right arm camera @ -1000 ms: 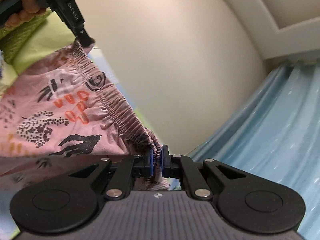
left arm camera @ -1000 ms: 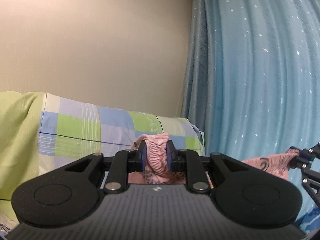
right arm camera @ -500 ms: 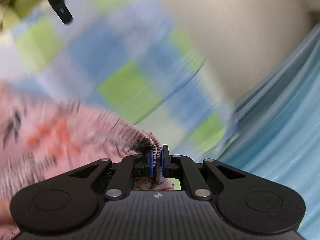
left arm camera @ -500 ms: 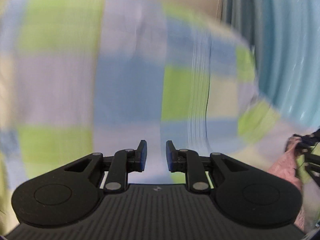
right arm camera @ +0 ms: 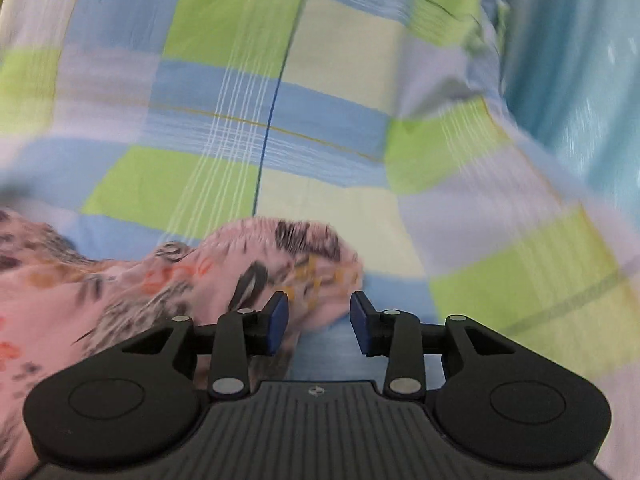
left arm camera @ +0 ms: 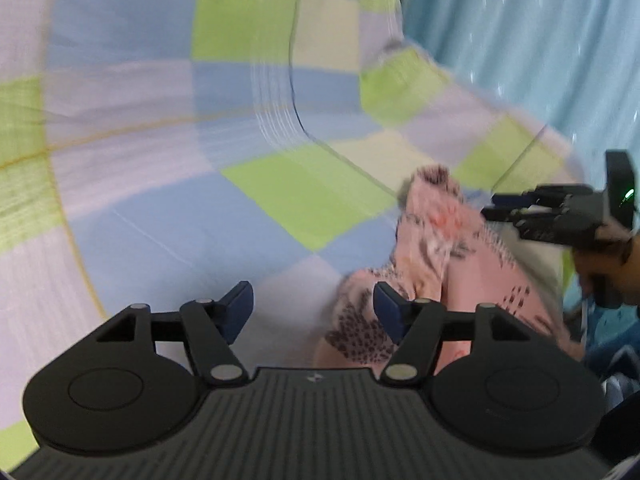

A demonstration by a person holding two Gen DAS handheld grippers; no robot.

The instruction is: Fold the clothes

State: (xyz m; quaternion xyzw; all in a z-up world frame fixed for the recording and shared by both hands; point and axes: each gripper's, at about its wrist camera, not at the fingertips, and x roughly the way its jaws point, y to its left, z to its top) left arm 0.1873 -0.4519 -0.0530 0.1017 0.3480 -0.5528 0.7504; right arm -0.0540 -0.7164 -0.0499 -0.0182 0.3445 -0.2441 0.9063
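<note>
A pink patterned garment [left arm camera: 432,248] lies bunched on the checked bedsheet [left arm camera: 168,184]. My left gripper [left arm camera: 313,311] is open and empty, with the garment just right of its right finger. The right gripper shows at the right of the left wrist view [left arm camera: 494,207], beside the garment's upper edge. In the right wrist view my right gripper [right arm camera: 319,322] is open and empty, and the garment [right arm camera: 168,284] lies left of and just past its left finger. Both views are blurred.
The checked sheet [right arm camera: 280,128] in blue, green and pale squares fills both views. A light blue curtain [left arm camera: 520,32] hangs at the right, also in the right wrist view [right arm camera: 580,80]. A hand [left arm camera: 612,264] holds the right gripper.
Both grippers held the garment's waistband stretched in the air. The left let go first, then the right. Both have tipped down toward the bed, where the garment now lies bunched.
</note>
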